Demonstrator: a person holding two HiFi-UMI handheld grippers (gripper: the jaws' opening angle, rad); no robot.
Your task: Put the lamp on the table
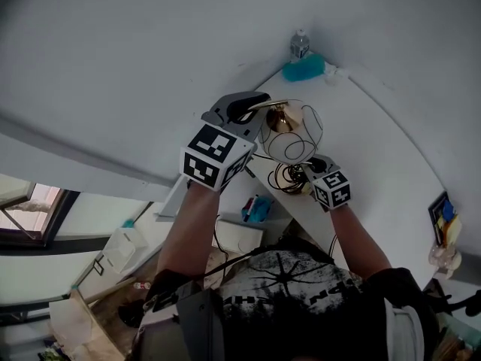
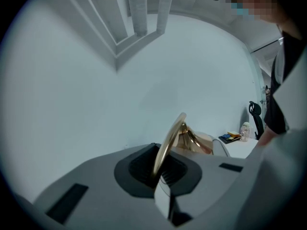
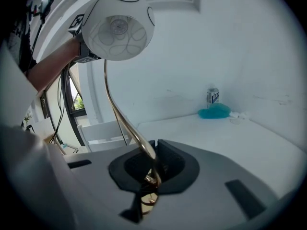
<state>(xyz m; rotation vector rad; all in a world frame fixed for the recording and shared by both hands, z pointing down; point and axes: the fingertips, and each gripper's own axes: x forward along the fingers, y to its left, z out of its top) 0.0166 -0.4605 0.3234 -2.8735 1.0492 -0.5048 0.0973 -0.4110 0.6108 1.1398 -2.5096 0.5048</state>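
Observation:
The lamp has a white globe shade (image 1: 291, 135) with black loop lines and a thin gold stem (image 3: 119, 113). It hangs in the air over the near edge of the white table (image 1: 376, 171). My left gripper (image 1: 252, 107) is shut on the stem's upper curve (image 2: 170, 140), next to the gold cap (image 2: 193, 139). My right gripper (image 1: 314, 165) is shut on the stem's lower end, where the dark cord coils. In the right gripper view the stem runs down from the shade (image 3: 118, 25) into my right gripper (image 3: 151, 170). The lamp's foot is hidden.
A teal cloth (image 1: 304, 68) and a small can (image 1: 300, 43) sit at the table's far corner by the wall, and show again as the cloth (image 3: 214, 111) and can (image 3: 212, 95). Books and small items (image 1: 443, 220) lie at the table's right end. White shelving (image 3: 103, 131) stands below left.

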